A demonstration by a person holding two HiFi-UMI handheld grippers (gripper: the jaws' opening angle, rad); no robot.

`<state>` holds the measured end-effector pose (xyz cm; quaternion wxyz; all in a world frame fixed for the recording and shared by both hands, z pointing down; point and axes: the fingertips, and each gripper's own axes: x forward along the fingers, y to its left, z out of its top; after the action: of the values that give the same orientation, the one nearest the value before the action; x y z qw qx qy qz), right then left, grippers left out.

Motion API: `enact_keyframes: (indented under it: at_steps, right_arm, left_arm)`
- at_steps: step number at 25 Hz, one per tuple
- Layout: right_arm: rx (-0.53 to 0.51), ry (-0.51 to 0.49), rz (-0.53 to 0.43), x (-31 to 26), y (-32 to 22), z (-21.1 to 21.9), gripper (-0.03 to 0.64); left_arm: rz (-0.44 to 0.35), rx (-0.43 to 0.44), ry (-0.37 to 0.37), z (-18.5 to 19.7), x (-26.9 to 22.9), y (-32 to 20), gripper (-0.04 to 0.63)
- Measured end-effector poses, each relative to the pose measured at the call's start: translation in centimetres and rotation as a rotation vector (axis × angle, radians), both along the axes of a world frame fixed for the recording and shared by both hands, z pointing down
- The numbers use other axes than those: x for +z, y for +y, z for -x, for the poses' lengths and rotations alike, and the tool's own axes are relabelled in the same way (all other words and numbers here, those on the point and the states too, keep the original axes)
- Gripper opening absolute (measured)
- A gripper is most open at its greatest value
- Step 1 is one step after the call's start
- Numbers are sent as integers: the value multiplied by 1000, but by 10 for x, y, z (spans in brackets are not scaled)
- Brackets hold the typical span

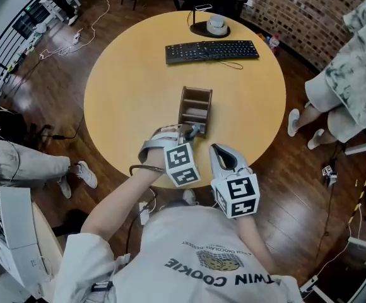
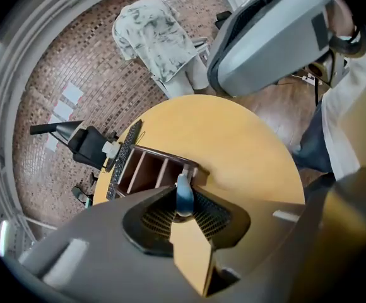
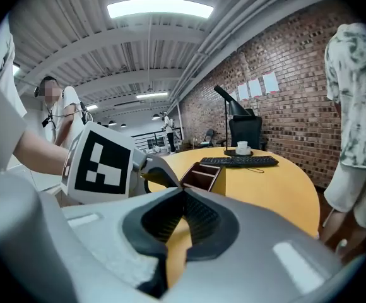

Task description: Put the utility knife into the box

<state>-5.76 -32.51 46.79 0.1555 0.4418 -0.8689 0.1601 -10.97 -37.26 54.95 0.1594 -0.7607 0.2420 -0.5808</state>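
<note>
A brown wooden box with open compartments stands in the middle of the round table. My left gripper is shut on a grey-blue utility knife, right at the box's near edge. In the left gripper view the knife sticks out from between the pads of the left gripper, its tip at the nearest corner of the box. My right gripper hovers just to the right, near the table's front edge. Its jaws are shut on nothing; the box lies ahead of them.
A black keyboard and a white cup on a black round base sit at the table's far side. One person sits at the right, another at the left. Cables lie on the wooden floor.
</note>
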Motion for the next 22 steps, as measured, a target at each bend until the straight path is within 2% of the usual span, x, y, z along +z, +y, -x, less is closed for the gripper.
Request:
enact_keyframes:
  at_steps: [5,12,22]
  right_arm:
    - [13,2,-1,1,-3,-6,2]
    - [46,-6,-4,1,-13,-17,2]
    - [71,-10,16,8,-18,-33,2]
  left_arm:
    - [42,40,-73,-3,11,-5,77]
    - [55,64,-134,-12,27,-15,77]
    - [40,80,-152,-25,36,-19,78]
